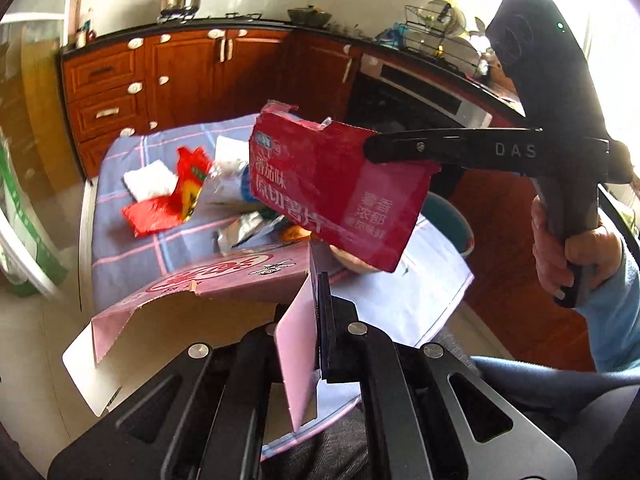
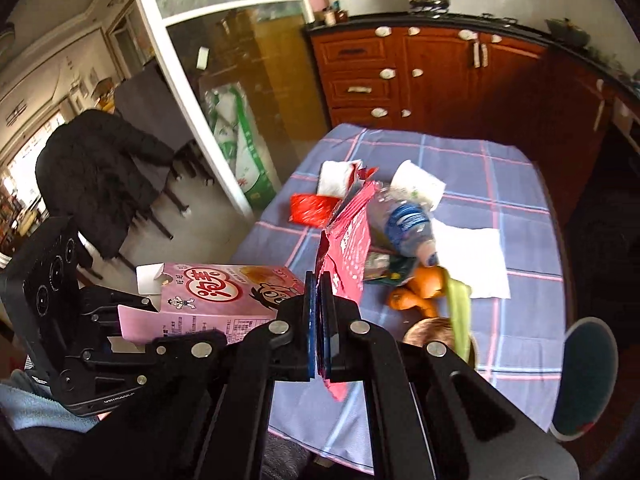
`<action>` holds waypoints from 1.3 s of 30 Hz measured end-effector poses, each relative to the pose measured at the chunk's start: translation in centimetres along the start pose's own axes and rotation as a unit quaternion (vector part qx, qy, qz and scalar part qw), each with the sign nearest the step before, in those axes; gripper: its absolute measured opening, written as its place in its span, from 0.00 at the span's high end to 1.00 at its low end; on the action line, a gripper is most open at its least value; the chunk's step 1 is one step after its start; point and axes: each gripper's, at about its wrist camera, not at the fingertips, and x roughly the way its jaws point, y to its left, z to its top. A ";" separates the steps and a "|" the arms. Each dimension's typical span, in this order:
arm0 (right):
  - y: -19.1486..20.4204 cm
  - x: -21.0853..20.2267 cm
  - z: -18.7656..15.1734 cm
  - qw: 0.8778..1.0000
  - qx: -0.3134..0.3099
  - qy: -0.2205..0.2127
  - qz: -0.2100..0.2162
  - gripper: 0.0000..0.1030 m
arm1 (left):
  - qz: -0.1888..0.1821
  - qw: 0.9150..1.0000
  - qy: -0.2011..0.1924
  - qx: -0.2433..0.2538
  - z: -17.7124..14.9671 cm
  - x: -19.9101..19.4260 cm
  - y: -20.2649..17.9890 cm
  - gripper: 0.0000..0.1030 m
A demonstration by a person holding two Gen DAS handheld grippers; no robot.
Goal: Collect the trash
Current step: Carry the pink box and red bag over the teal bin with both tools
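A flattened pink snack carton [image 1: 224,280] with a cartoon figure and red lettering is lifted above the worktop [image 2: 500,152], one torn white-backed flap pinched upright, its length running off to the left. A torn red crisp box [image 1: 320,184] with white Chinese print is also raised, tilted, one edge clamped. Still lying on the checked cloth: a crumpled red wrapper [image 2: 310,208], white paper tissues [image 2: 472,264], a crushed clear bottle with a blue label [image 2: 404,220], orange peel [image 2: 416,298] and a pale green strip [image 2: 460,312].
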 end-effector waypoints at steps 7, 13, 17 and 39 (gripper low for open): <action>-4.8 -5.6 -0.6 0.996 0.047 -0.047 -0.057 0.98 | -0.038 0.997 -0.021 0.069 6.7 1.3 -5.6 0.97; -10.6 -10.0 -2.6 0.985 0.106 -0.069 -0.120 0.98 | -0.087 0.987 -0.013 0.137 11.6 5.7 -13.6 0.97; -15.0 -11.7 -5.0 0.974 0.152 -0.062 -0.153 0.98 | -0.122 0.977 0.009 0.177 13.2 10.1 -19.7 0.97; -36.9 -5.7 -16.2 0.915 0.380 0.078 -0.106 0.94 | -0.163 0.933 0.239 0.215 13.0 35.1 -32.6 0.96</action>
